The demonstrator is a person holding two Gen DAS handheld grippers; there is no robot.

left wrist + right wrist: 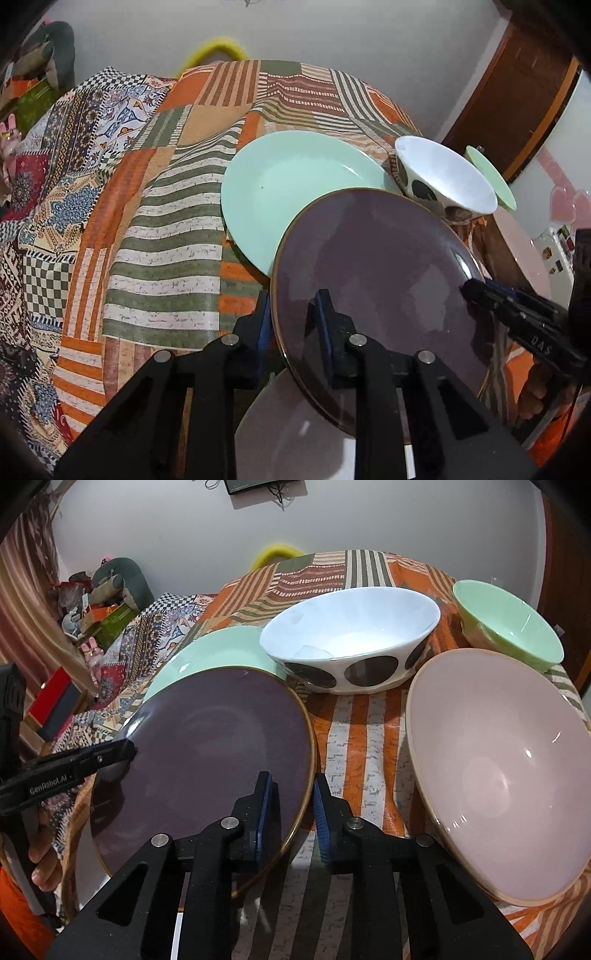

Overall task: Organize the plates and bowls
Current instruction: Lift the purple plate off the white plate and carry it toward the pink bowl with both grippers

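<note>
A purple plate with a gold rim is held tilted above the table by both grippers. My left gripper has its jaws closed on the plate's left rim. My right gripper straddles the plate's right rim, jaws on either side of the edge. A mint green plate lies on the cloth behind it, also in the right wrist view. A white bowl with dark spots, a green bowl and a large pink bowl stand to the right.
The table wears a patchwork cloth of orange, green and striped patches. Another pale plate lies under the purple one near the front edge. Clutter and toys sit beyond the table's left side.
</note>
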